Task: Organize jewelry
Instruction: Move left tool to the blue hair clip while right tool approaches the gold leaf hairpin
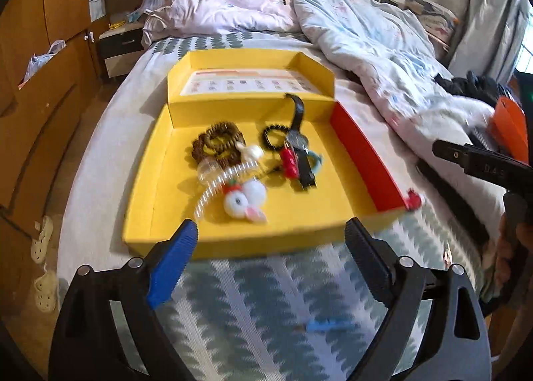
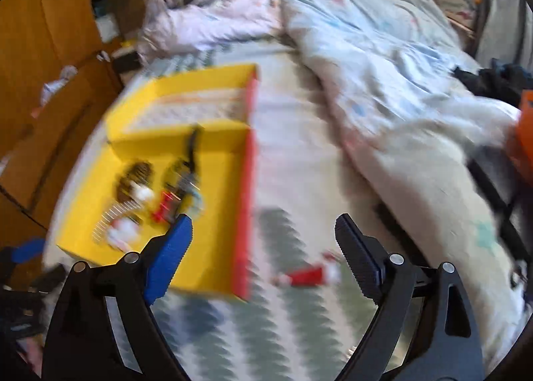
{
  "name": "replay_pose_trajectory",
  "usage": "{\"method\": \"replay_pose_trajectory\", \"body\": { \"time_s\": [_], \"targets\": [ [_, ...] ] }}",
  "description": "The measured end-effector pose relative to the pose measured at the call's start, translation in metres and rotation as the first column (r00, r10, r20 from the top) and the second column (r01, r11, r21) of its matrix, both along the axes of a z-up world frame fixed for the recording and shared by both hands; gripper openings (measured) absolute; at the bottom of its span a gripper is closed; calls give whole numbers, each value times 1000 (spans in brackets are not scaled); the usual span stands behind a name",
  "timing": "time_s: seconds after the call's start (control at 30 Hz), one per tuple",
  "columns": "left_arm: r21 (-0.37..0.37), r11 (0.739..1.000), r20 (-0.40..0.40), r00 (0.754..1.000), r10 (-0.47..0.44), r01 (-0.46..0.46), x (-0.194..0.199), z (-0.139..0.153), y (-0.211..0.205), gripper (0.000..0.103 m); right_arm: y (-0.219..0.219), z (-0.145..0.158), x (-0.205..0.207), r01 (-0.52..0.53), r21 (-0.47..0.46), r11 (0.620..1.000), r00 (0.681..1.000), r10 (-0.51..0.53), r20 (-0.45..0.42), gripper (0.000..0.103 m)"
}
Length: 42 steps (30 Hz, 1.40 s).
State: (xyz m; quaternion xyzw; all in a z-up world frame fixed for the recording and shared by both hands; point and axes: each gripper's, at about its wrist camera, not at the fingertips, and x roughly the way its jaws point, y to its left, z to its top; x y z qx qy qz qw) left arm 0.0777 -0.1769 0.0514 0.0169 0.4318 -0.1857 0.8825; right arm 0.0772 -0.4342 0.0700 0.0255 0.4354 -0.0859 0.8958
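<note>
An open yellow box with a red outer side lies on the bed. Inside are brown bead bracelets, a black bead bracelet, a black watch, a red piece, a clear spiral band and a white plush charm. A small red item lies on the bed by the box's right corner; it also shows blurred in the right wrist view. A blue item lies on the sheet. My left gripper is open and empty before the box. My right gripper is open and empty; the box is to its left.
A crumpled quilt covers the right and far side of the bed. A wooden wardrobe stands on the left, with slippers on the floor. An orange object sits at the right edge. The patterned sheet lies under both grippers.
</note>
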Motion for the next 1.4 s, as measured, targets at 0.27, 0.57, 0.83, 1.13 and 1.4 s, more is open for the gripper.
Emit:
{"method": "replay_pose_trajectory", "body": {
  "time_s": [0.27,0.57,0.83,1.13,1.4],
  "targets": [
    [10,1000,-88,996,-7,8,-34,-46,-10,89,-49,-19,-45,125,28,992,991,-124,-53,89],
    [26,1000,-111,994,2,0,-54,-67,-12,89,-47,-51,-91,184,60,981,966,-169,-198,88],
    [69,994,-181,981,-75,89,-61,-92,-37,89,-64,-83,-95,251,40,967,920,-226,-321,88],
    [105,992,-291,956,-37,71,-55,-108,-45,89,-63,-99,-96,241,14,970,892,-216,-397,88],
    [121,992,-345,938,10,34,-47,-120,-59,89,-72,-108,-92,255,26,967,885,-223,-409,88]
  ]
}}
